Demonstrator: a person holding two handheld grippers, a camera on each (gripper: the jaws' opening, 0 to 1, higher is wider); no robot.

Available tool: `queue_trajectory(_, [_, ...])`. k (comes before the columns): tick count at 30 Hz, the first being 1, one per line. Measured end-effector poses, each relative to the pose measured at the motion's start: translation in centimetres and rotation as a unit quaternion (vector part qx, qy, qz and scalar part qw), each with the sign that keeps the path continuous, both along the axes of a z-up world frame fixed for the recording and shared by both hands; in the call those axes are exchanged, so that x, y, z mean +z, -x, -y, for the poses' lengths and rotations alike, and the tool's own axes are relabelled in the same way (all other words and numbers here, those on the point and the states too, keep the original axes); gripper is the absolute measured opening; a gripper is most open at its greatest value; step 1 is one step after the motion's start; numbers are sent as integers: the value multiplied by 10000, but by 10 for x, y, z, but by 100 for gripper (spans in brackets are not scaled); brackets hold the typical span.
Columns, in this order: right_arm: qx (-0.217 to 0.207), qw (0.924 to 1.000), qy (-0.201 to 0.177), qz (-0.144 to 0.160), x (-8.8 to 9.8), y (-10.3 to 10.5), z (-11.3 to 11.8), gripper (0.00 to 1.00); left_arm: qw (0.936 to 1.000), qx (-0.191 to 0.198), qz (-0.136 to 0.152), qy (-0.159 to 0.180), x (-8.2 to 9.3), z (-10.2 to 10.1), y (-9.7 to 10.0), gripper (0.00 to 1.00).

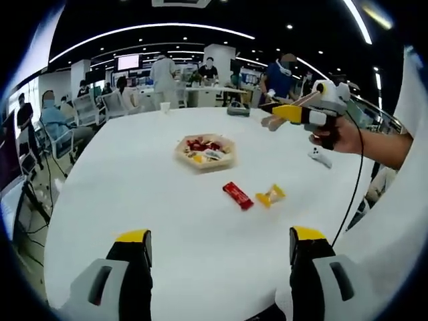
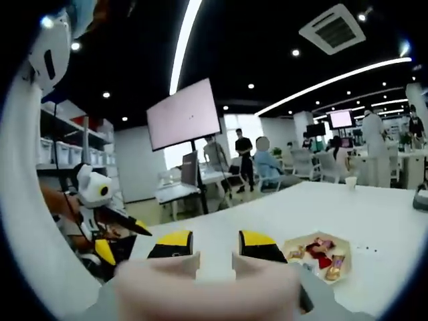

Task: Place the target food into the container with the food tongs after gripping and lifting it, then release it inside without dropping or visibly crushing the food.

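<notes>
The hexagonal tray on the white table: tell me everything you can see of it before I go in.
The shallow hexagonal tray looks like pale wood or bamboo with a low raised rim. It sits flat on the round white table, near the middle. It already holds a loose pile of small wrapped snacks, mostly red with some yellow and pale ones. A red wrapped bar and a yellow wrapped snack lie apart from it on the tabletop. Nothing else touches it.

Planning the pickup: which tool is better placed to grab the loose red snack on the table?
Right. The right tool holds the tongs above the table beyond the red snack; the left tool is open and holds nothing.
</notes>
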State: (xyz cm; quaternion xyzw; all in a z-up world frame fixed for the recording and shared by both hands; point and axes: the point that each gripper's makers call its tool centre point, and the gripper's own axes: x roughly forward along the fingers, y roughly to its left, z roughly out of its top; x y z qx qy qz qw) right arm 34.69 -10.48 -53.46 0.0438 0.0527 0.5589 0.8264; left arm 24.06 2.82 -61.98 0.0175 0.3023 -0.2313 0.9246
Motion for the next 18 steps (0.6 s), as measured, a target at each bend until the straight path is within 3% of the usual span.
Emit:
queue_trajectory(9, [103, 9999, 124, 44, -5, 12, 2, 26, 9997, -213, -23, -66, 0, 8, -2, 83])
queue_trajectory(18, [41, 9990, 438, -63, -26, 19, 13, 26, 9996, -252, -77, -119, -1, 6, 1, 83])
